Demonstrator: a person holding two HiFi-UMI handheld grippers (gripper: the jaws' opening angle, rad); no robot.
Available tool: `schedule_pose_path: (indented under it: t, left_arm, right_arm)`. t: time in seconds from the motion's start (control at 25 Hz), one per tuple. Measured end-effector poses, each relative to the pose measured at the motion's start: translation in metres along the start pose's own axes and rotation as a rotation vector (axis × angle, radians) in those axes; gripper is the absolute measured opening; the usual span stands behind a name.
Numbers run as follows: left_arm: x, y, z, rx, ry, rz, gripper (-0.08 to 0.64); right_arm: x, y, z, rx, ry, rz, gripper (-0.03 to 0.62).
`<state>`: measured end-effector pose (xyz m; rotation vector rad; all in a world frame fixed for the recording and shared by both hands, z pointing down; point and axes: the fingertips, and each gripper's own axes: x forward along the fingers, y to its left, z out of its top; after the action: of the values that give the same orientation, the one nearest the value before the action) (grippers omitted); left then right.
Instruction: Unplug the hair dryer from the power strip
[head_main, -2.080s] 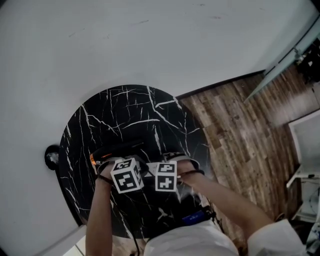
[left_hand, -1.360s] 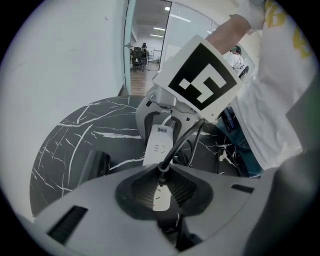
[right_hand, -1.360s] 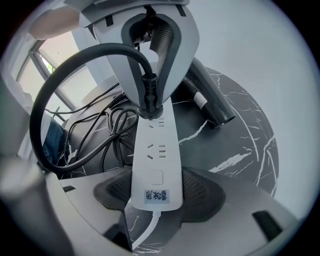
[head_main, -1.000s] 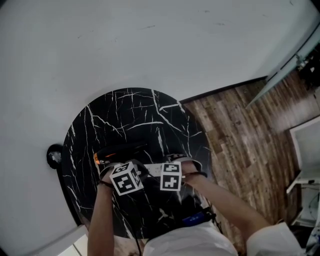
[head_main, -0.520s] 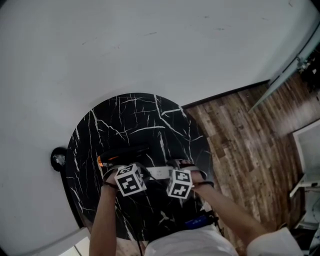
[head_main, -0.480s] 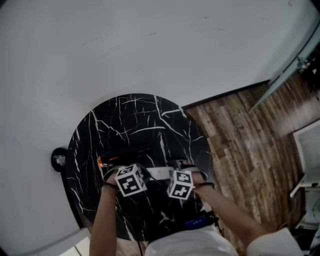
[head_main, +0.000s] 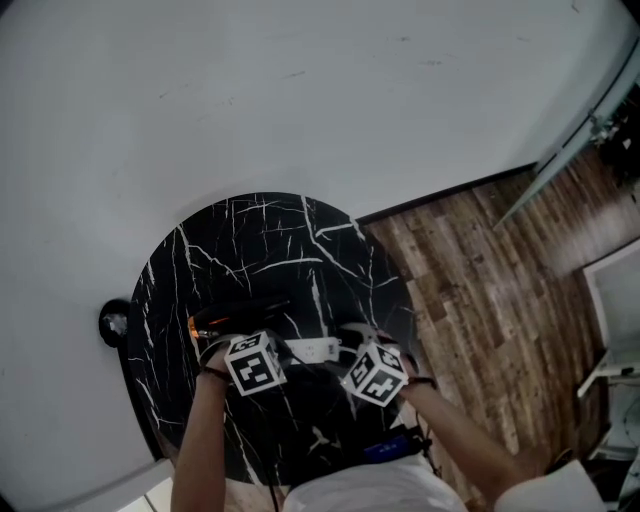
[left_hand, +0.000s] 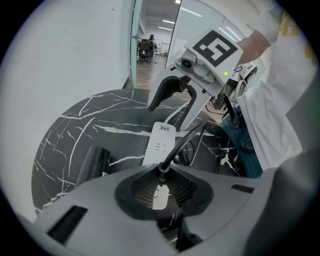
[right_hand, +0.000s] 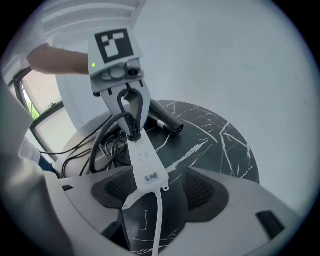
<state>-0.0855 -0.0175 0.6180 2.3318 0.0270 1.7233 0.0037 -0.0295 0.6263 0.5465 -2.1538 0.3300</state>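
Power strip (head_main: 312, 350) lies 9-to-3, cable end at 3. Right gripper view (not head view) shows left gripper (right_hand: 133, 133) clamping the plug (right_hand: 129, 123). The right gripper (right_hand: 161, 192) has jaws just opening wide, straddling the strip's end.

In the head view the marker cubes (head_main: 252, 365) are covering both grippers' jaws. In its own view, the left gripper (left_hand: 160, 186)'s body is hiding the near end of the power strip (left_hand: 161, 142), the plug (right_hand: 133, 131) under the black cord (left_hand: 182, 142), and part of the hair dryer (left_hand: 92, 162). Between the right gripper (right_hand: 157, 192)'s jaws, which have just been opening, the white cable (right_hand: 158, 225) is running off the bottom edge.
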Motion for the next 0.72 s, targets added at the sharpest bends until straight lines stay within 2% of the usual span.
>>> schedule_pose_path:
  t: [0.2,0.36,0.44,0.52,0.6,0.72]
  left_arm:
    - [-0.001,-0.002,0.001,0.013,0.006,0.052,0.044]
    - [0.001,0.000,0.005,-0.010,-0.076,0.176,0.044]
    - [0.000,-0.002,0.004,-0.046,-0.126,0.236,0.044]
    - [-0.002,-0.005,0.000,-0.082,-0.153,0.279,0.044]
    - [-0.001,-0.006,0.000,-0.101,-0.172,0.313,0.044]
    - [0.002,-0.006,0.001,-0.127,-0.199,0.336,0.044]
  right_arm:
    - [-0.038,-0.007,0.020,0.154,-0.177,-0.053,0.304]
    - [-0.062,-0.009,0.019,0.345,-0.288,-0.059,0.296]
    - [-0.069,-0.007,0.014,0.395,-0.314,-0.086,0.185]
    - [-0.076,-0.006,0.011,0.403,-0.335,-0.138,0.050]
    - [-0.083,-0.007,0.011,0.406,-0.368,-0.173,0.008]
    - [-0.090,-0.005,0.019,0.387,-0.417,-0.198,0.002]
